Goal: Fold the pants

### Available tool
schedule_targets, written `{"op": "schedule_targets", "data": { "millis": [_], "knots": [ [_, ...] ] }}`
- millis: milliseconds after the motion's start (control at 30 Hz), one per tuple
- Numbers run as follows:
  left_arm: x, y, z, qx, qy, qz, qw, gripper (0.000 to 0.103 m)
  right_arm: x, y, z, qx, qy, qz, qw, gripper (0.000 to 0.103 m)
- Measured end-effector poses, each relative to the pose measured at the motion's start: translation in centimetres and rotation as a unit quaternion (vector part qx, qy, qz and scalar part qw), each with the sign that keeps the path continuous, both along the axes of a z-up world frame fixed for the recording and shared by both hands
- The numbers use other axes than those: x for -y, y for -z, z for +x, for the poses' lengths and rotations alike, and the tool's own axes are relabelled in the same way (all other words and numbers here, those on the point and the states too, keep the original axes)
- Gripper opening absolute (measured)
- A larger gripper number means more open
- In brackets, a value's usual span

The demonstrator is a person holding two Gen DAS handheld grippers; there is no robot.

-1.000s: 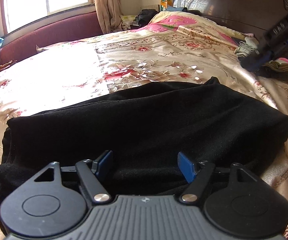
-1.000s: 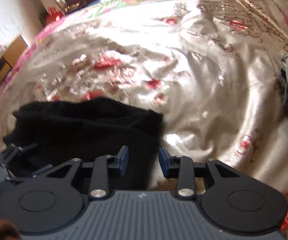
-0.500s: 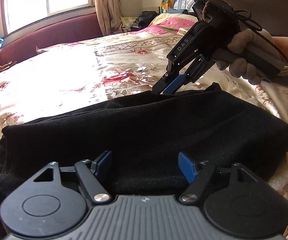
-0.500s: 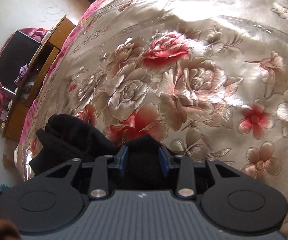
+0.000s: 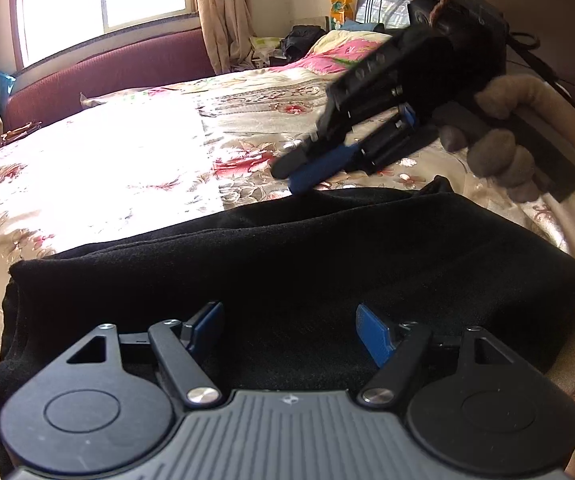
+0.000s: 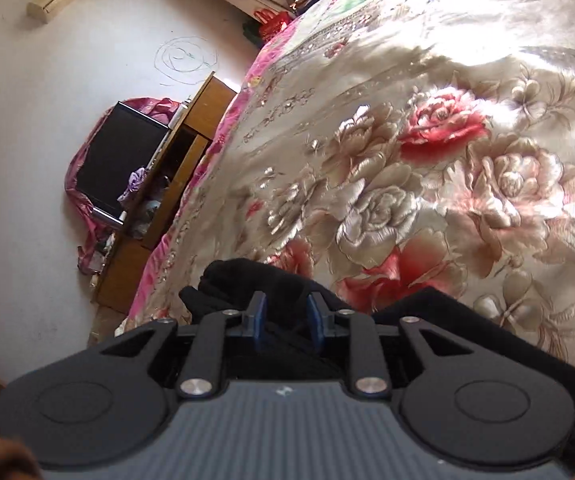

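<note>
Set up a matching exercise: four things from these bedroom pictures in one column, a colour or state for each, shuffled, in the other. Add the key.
Things:
1. pants
2. left gripper
3. right gripper
4. bedspread

Descriptions:
A. shiny cream satin with red flowers
B. jaws wide apart above the cloth
C. black, folded, lying on the bed
D. jaws narrowing with black fabric between them

Pairs: 1-C, 2-B, 3-D, 4-A
</note>
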State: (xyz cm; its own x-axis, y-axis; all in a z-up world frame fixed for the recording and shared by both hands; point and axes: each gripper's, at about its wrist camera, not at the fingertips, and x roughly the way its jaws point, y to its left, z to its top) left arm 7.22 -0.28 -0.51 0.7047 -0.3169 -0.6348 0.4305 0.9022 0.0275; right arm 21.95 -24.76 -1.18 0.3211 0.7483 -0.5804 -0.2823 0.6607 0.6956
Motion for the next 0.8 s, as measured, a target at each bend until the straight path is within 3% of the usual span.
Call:
{"op": "schedule_targets", "data": {
  "millis": [33, 67, 100, 133, 200, 367, 433, 500, 567, 667, 767, 800],
  "knots": [
    [0.0, 0.1, 0.1, -0.003, -0.006, 0.005, 1.0, 0.086, 0.3, 1.1, 0.3, -0.02, 0.034, -0.031, 0.999, 0.024],
    [0.0, 0.1, 0.2, -0.002, -0.011, 0.01, 0.9999, 0.086, 1.0, 1.9, 0.6, -0.034, 0.056, -0.023, 0.998, 0.009],
    [-0.1, 0.1, 0.2, -0.002, -0.015, 0.016, 0.9998, 0.086, 1.9, 2.7, 0.9, -0.045, 0.087, -0.008, 0.995, 0.0],
    [-0.1, 0.1, 0.1, -0.002, -0.018, 0.021, 0.9996, 0.086, 2.4, 2.5, 0.9, -0.038, 0.116, -0.022, 0.992, 0.0],
    [-0.3, 0.0, -0.2, -0.002, -0.027, 0.031, 0.9992, 0.086, 3.3, 0.6, -0.5, 0.005, 0.161, -0.068, 0.985, 0.018],
    [-0.6, 0.1, -1.1, 0.004, -0.036, 0.025, 0.999, 0.086, 6.6, -3.3, -9.0, 0.029, 0.178, -0.07, 0.981, 0.02],
    [-0.5, 0.3, -1.5, 0.008, -0.036, 0.024, 0.999, 0.086, 8.6, -3.4, -13.7, 0.012, 0.219, -0.059, 0.974, 0.029],
    [-0.4, 0.4, -1.8, 0.01, -0.032, 0.024, 0.9992, 0.086, 9.8, -2.6, -17.1, -0.005, 0.245, -0.045, 0.969, 0.038],
    [-0.2, 0.3, -2.2, 0.013, -0.024, 0.028, 0.9992, 0.086, 10.1, -1.0, -19.0, -0.027, 0.257, -0.027, 0.966, 0.04],
    [0.2, -0.2, -3.4, 0.025, -0.009, 0.039, 0.9989, 0.086, 9.6, 1.6, -19.2, -0.039, 0.265, 0.003, 0.963, 0.047],
    [0.3, -0.4, -3.9, 0.018, 0.002, 0.04, 0.999, 0.086, 8.8, 4.3, -18.4, -0.072, 0.268, 0.086, 0.957, 0.047],
    [0.5, -0.3, -3.8, 0.011, 0.003, 0.041, 0.9991, 0.086, 8.1, 4.4, -18.1, -0.074, 0.266, 0.091, 0.957, 0.047]
  ]
}}
